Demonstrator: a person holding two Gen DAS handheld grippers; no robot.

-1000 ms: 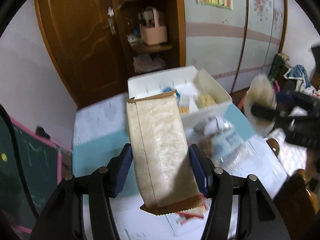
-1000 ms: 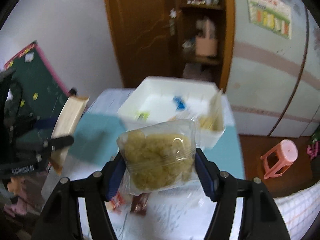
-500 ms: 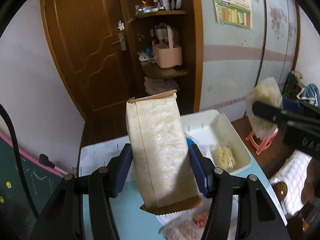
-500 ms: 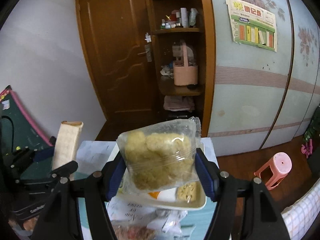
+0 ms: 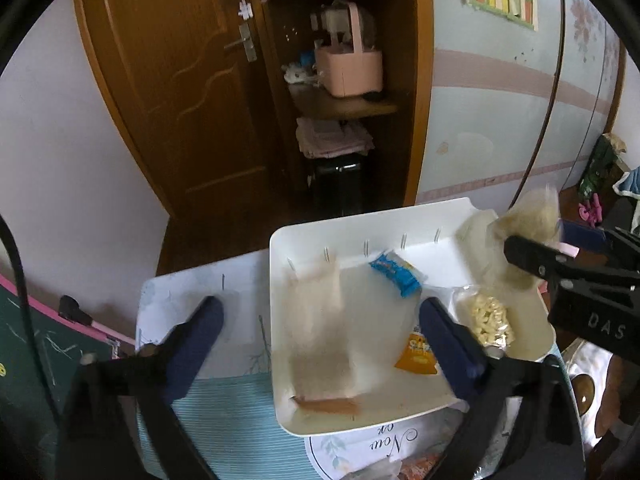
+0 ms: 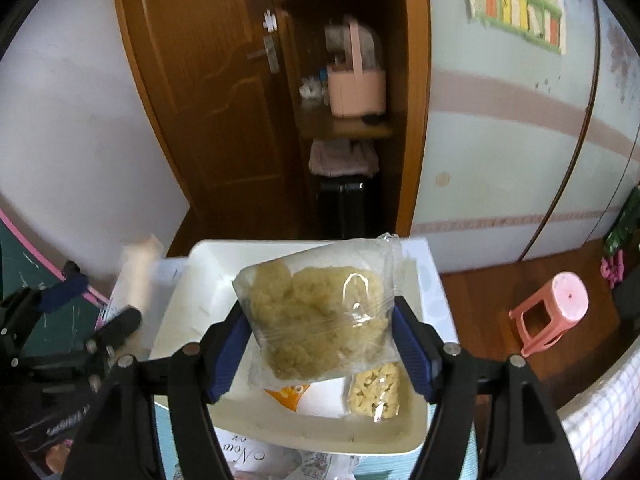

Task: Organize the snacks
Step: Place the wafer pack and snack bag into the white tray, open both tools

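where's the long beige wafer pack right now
In the left wrist view the long beige wafer pack sits blurred in the white bin's left side, between the open left gripper's jaws, left of the blue packet.

The left gripper (image 5: pixel 320 320) stands wide open, its blue pads (image 5: pixel 196 340) well apart, over the white tray (image 5: pixel 276 320). A long beige packet (image 5: pixel 320 344), motion-blurred, sits between them over the tray's left part; whether it touches the tray floor cannot be told. Toward one o'clock of it lies a small blue packet (image 5: pixel 396 274), and at three o'clock an orange packet (image 5: pixel 418 356). Farther right, a clear bag of pale pieces (image 5: pixel 488 320) lies in the tray. At two o'clock the right gripper (image 5: pixel 560 276) grips a clear bag of yellowish snacks (image 5: pixel 528 220). The tray rests on the bench (image 5: pixel 224 412).
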